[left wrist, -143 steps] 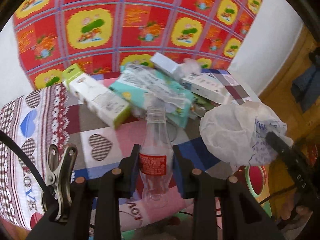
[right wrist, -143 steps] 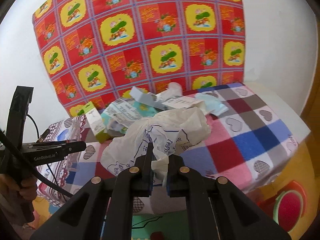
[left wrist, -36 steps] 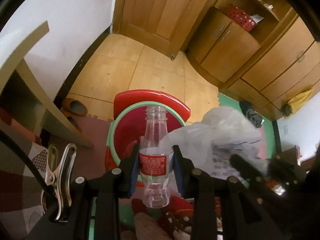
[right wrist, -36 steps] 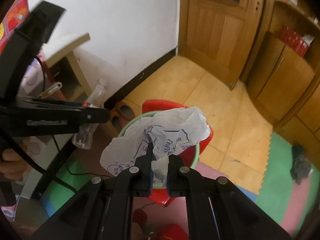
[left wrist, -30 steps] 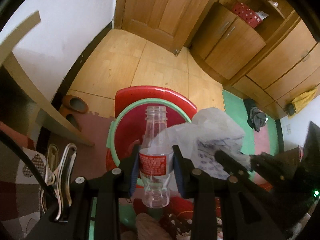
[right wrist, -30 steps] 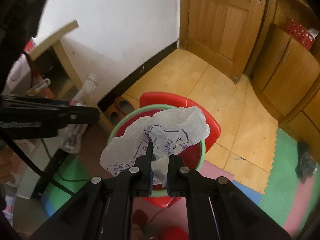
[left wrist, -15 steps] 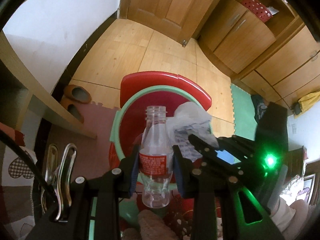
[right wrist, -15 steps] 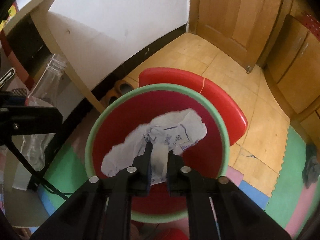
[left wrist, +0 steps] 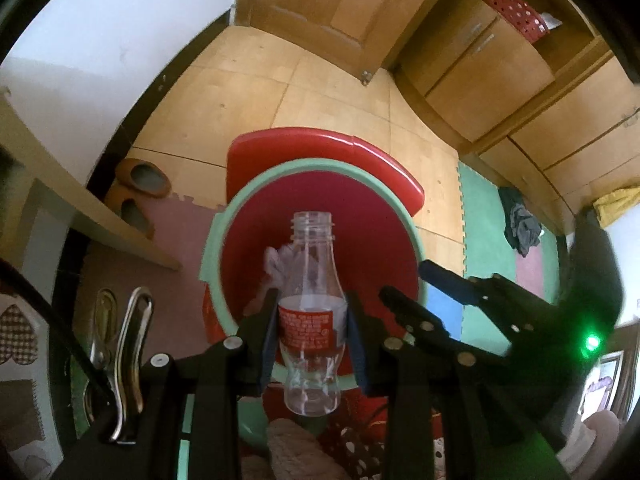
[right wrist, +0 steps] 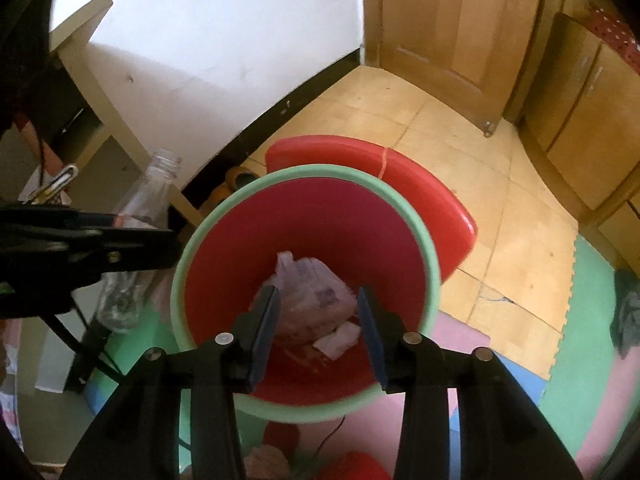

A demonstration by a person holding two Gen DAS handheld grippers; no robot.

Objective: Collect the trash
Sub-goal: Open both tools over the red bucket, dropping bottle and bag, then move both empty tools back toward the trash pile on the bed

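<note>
A clear bottle point(left wrist: 312, 312) (no cap on it) is squeezed by the left gripper point(left wrist: 312, 334) above the red bin point(right wrist: 426, 256). The right gripper's point(right wrist: 318, 322) jaws have just been opening, and the crumpled bag point(right wrist: 312, 300) is seen down inside the bin.

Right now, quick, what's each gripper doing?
Left gripper: shut on the clear plastic bottle with the red label.
Right gripper: open, jaws just opened, holding nothing; crumpled white plastic bag lies in the red bin.

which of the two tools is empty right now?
The right tool: open over the red bin, its crumpled bag lying inside. The left tool grips the clear bottle.
</note>
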